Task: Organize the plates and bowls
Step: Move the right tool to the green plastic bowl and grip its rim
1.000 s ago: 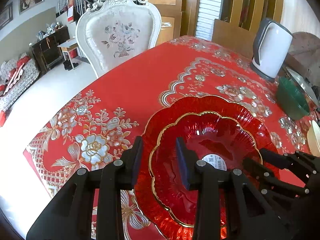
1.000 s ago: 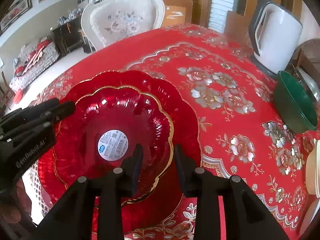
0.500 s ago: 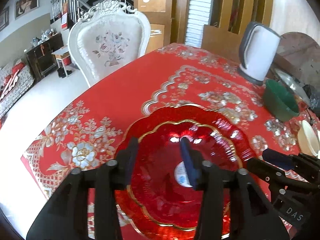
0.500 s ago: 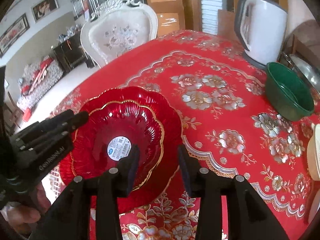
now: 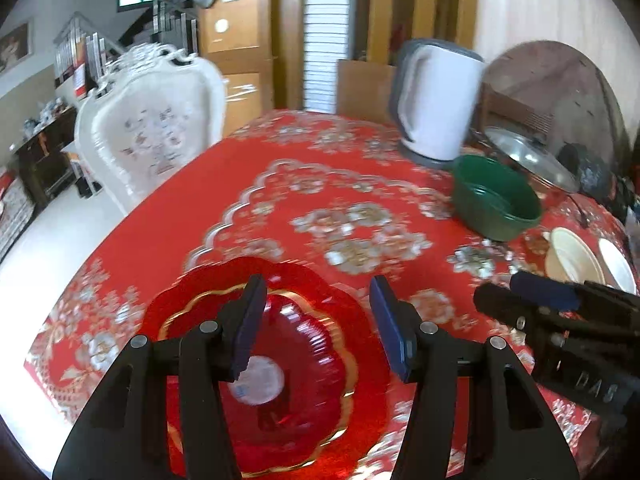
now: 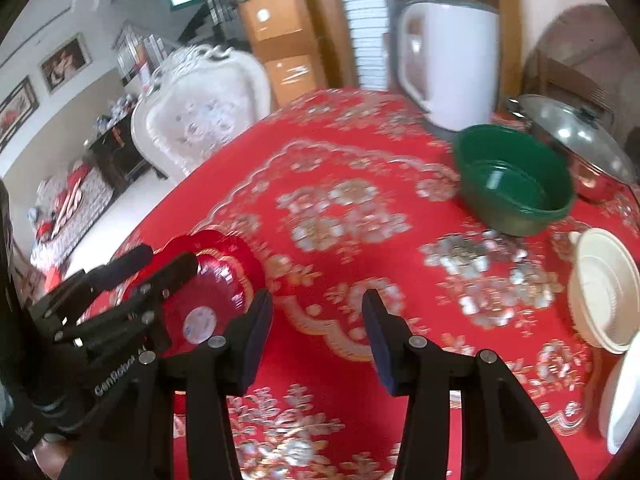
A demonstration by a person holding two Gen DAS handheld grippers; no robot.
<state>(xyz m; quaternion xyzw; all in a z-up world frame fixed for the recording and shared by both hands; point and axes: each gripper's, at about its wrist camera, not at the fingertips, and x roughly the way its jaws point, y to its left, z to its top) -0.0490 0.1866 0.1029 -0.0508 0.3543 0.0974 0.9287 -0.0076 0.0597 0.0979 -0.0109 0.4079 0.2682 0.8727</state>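
Observation:
A red scalloped bowl (image 5: pixel 304 368) with a gold rim and a white sticker sits nested in a larger red plate (image 5: pixel 176 296) near the table's left front edge. My left gripper (image 5: pixel 318 320) hangs above the pair, jaws opening, nothing between them. My right gripper (image 6: pixel 318 332) is over bare tablecloth to the right of the red bowl (image 6: pixel 216 296), jaws opening and empty. Each gripper shows in the other's view: the left gripper (image 6: pixel 172 258) over the bowl, the right gripper (image 5: pixel 498 290) at the right. A green bowl (image 6: pixel 512 180) and white bowls (image 6: pixel 604 288) stand farther right.
A white kettle (image 5: pixel 436 100) stands at the back of the table, with a lidded steel pot (image 6: pixel 576 136) beside it. A white ornate chair (image 5: pixel 152 132) is at the far left side. The table (image 5: pixel 280 152) has a red flowered cloth.
Both grippers let go of the red bowl's rim, widened their jaws, rose and drew back. The view has swung right, bringing the green and white bowls into sight.

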